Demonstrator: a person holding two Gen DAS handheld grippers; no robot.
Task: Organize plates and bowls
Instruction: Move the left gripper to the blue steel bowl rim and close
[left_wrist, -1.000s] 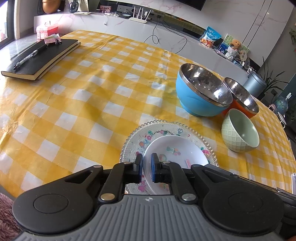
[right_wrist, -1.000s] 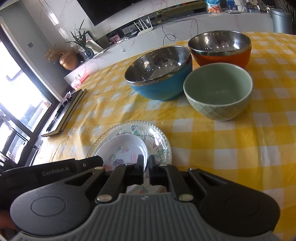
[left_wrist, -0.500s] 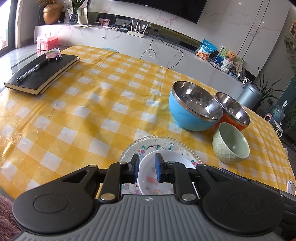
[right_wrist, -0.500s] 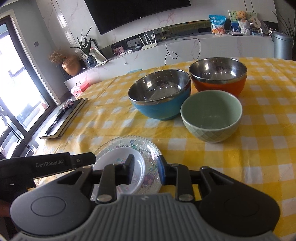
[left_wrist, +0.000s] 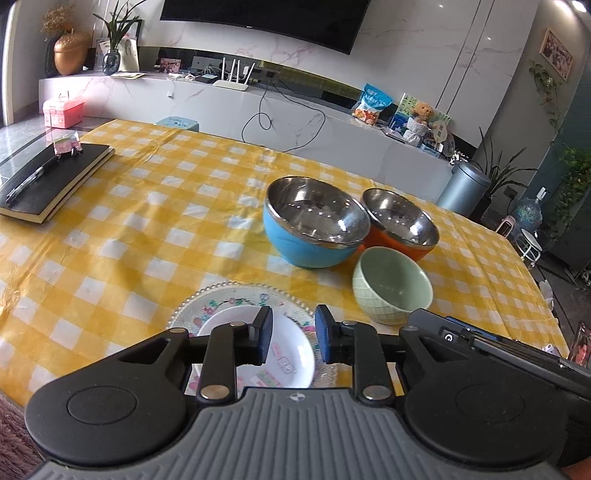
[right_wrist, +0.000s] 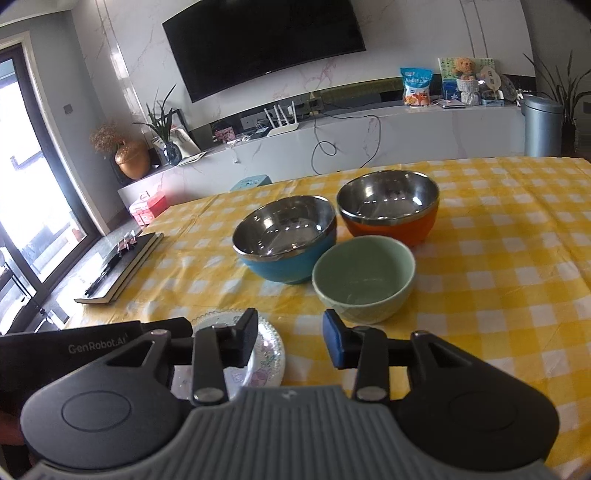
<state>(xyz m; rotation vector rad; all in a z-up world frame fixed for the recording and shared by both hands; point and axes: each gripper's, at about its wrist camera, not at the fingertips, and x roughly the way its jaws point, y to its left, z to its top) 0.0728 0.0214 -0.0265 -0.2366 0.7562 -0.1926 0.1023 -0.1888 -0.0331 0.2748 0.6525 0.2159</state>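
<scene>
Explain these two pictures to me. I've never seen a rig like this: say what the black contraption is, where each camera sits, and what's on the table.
No robot here: a person holds a two-finger claw in each hand, each with a fisheye camera looking along its fingers. One picture is from the left claw, the other from the right claw. Both are open and hold nothing. On the yellow checked tablecloth lie a small white dish on a glass plate, a blue bowl, an orange bowl, a green bowl, and a black notebook.

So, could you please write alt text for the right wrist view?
The open right gripper hovers above a yellow checked tablecloth, facing a green bowl, a blue steel bowl and an orange one; a patterned glass plate lies lower left.
</scene>
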